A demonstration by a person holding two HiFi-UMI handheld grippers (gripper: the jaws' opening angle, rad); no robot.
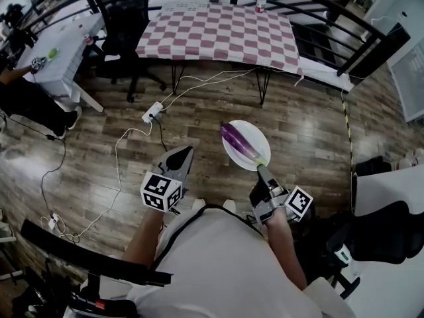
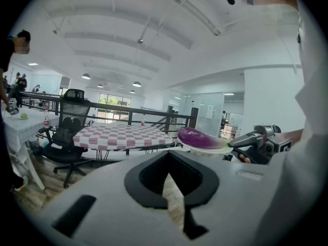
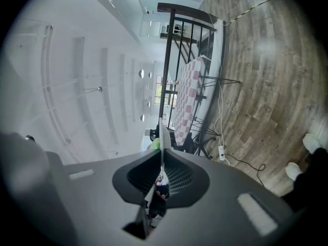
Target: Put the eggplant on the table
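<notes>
Your right gripper (image 1: 260, 169) clamps the rim of the round white plate (image 1: 257, 134) carrying the glossy purple eggplant (image 1: 238, 141). Your left gripper (image 1: 186, 151) is closed and empty. The eggplant looks smooth and likely to roll, so grasp it mid-body.

Head view: looked steeply down from above the person's chest. The left gripper (image 1: 180, 154) and right gripper (image 1: 263, 172) sat close below, the checkered table (image 1: 218, 32) far off at top. Left gripper view: faced near level over its jaws toward that table (image 2: 120, 136), with the right gripper (image 2: 233, 143) near at its right. Right gripper view: rolled sideways, floor (image 3: 266, 86) at right, same table (image 3: 187, 94) distant.
</notes>
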